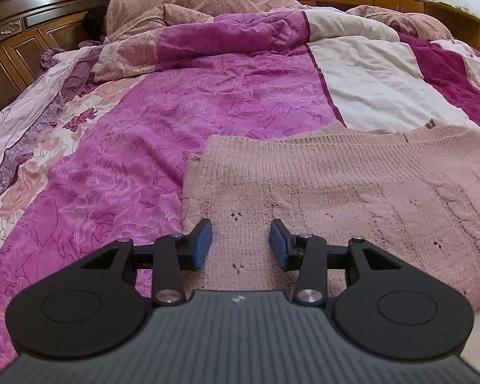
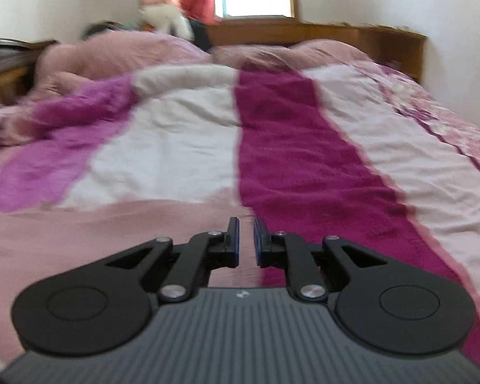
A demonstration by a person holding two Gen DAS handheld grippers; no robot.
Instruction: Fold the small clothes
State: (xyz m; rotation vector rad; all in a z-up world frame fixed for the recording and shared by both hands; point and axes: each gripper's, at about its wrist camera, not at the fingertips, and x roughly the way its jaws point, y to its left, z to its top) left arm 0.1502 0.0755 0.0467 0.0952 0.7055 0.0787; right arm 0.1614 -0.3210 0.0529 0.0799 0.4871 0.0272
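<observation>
A dusty pink knitted garment (image 1: 336, 185) lies spread flat on the bed quilt. My left gripper (image 1: 241, 243) hovers low over its left part, open, with nothing between its blue pads (image 1: 203, 244). In the blurred right wrist view the same pink garment (image 2: 96, 233) fills the lower left. My right gripper (image 2: 246, 240) is over its right edge, the jaws nearly together with a narrow gap; I cannot tell whether any cloth is pinched between them.
The bed is covered by a quilt (image 1: 182, 105) in magenta, white and floral panels. Rumpled pink bedding (image 1: 201, 3) is piled at the far end. A dark wooden headboard (image 1: 22, 25) stands at the left, wooden cabinets (image 2: 384, 41) and a window at the back.
</observation>
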